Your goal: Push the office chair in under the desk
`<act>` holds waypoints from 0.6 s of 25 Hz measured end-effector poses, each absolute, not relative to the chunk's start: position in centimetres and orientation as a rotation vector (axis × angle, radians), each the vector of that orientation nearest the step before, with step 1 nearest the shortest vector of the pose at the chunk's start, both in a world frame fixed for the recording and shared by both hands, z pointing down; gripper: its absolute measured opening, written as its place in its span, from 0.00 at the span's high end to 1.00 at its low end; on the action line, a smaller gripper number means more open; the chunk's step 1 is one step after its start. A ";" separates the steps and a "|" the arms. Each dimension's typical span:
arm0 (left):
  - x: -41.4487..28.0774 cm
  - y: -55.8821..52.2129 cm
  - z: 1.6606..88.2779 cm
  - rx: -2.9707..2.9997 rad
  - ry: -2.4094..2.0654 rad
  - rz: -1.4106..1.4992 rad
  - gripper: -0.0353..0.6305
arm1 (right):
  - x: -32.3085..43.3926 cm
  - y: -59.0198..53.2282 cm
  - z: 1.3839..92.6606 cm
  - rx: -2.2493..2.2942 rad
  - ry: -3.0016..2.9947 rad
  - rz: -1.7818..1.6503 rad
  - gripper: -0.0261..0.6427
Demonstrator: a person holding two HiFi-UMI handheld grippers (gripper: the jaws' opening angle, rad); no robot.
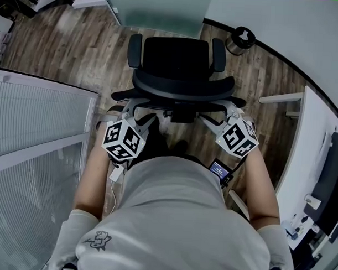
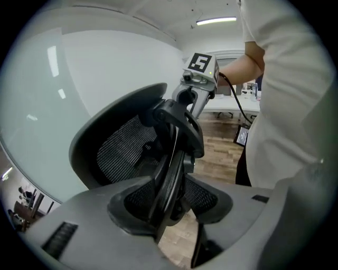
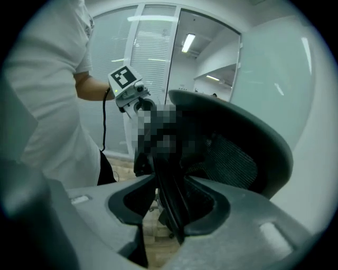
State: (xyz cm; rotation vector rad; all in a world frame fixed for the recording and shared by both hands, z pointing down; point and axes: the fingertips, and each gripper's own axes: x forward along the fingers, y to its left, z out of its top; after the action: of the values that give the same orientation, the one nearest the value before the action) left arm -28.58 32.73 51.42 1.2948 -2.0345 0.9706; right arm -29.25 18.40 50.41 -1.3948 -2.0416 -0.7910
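A black office chair [image 1: 177, 54] stands right in front of me, its mesh backrest [image 1: 184, 89] towards me. My left gripper [image 1: 127, 106] is at the backrest's left edge and my right gripper [image 1: 229, 109] at its right edge. In the left gripper view the backrest's rim [image 2: 174, 158] runs between the wide jaws of the left gripper [image 2: 171, 203], and gaps show beside the rim. The right gripper view shows the same: the right gripper [image 3: 169, 203] stands open round the rim [image 3: 169, 179]. Neither gripper pinches the rim.
A white desk [image 1: 315, 137] runs along the right, with a white leg [image 1: 281, 98] near the chair. A frosted glass wall [image 1: 162, 12] stands beyond the chair and a round bin [image 1: 240, 40] at the far right. A glass partition with blinds [image 1: 36, 132] is on the left.
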 end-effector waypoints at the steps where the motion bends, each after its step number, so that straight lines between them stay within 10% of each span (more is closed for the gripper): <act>1: -28.8 32.8 51.8 1.297 -2.015 0.992 0.69 | -29.3 18.4 50.9 -1.401 -2.014 -0.836 0.72; 15: -29.8 32.3 56.9 1.349 -1.763 1.158 0.69 | -29.8 17.7 56.8 -1.406 -1.623 -1.309 0.70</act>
State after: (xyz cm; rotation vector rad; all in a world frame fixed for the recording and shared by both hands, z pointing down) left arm -29.80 32.29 56.88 1.3492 -1.7625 1.1584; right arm -29.78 17.73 56.84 -1.4062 -1.6231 -1.3088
